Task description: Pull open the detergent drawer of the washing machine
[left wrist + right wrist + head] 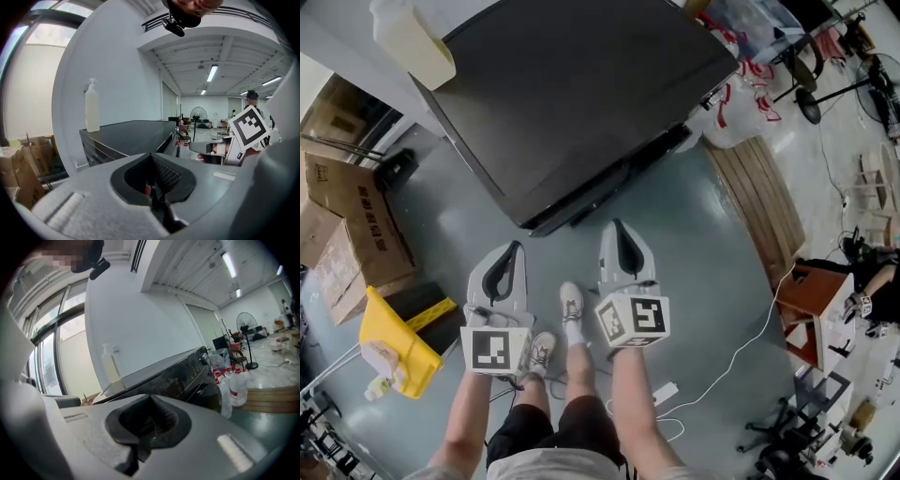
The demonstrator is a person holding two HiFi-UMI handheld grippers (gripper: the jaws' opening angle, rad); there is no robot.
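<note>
left gripper (514, 248): jaws pinched together, nothing in them | right gripper (617, 228): closed too, empty (side by side) | both near the washing machine (581, 94) front, not touching

Black washing machine (581, 94) upright, glossy flat top, ctrl panel (197, 364) at top front, front flush.

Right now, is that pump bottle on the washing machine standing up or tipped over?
Upright. In the left gripper view the pump bottle stands on the washing machine, pump head pointing up.
</note>
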